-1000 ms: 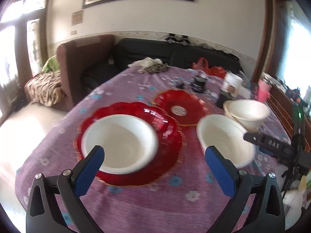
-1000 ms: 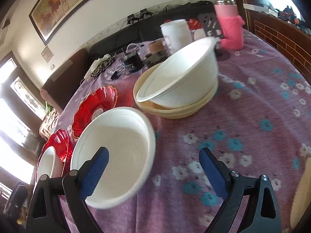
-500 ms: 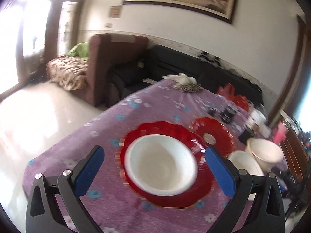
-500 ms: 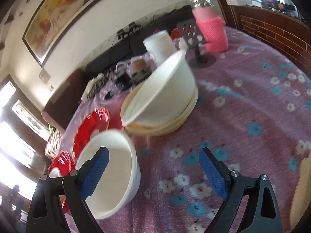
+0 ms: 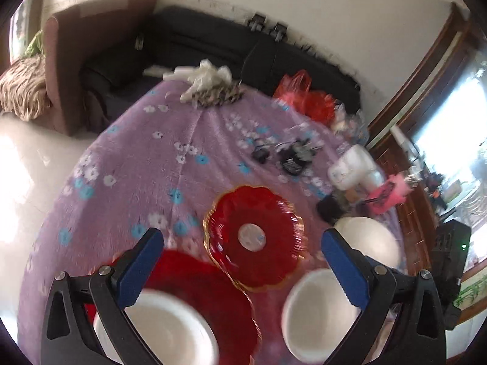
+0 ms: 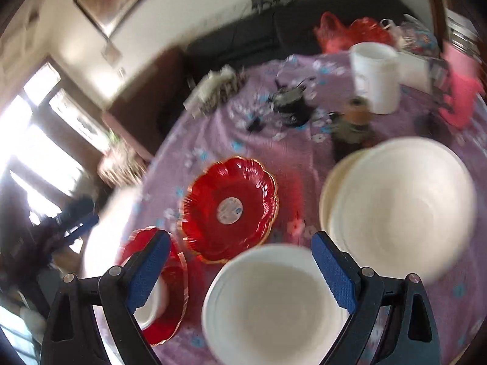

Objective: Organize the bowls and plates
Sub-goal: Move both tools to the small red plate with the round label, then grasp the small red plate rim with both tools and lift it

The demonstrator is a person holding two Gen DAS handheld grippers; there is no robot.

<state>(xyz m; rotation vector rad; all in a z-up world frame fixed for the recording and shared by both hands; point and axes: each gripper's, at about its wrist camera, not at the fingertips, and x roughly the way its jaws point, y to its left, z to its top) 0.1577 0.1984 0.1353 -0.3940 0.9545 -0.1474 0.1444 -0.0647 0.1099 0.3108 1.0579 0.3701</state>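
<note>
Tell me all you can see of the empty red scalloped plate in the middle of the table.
The empty red scalloped plate looks like glossy translucent plastic, with a fluted, flower-shaped edge trimmed in gold and a round pale sticker at its centre. It lies flat and upright on the purple floral tablecloth, holding nothing. In the left wrist view its near edge seems to overlap the larger red plate that carries a white bowl. No gripper touches it.

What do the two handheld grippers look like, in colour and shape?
The left gripper and the right gripper look alike: black angular frames with triangular cut-outs and silver rivets. Each carries two blue pads with a fine ribbed texture. No cables, sleeves or markings are visible on them.
</note>
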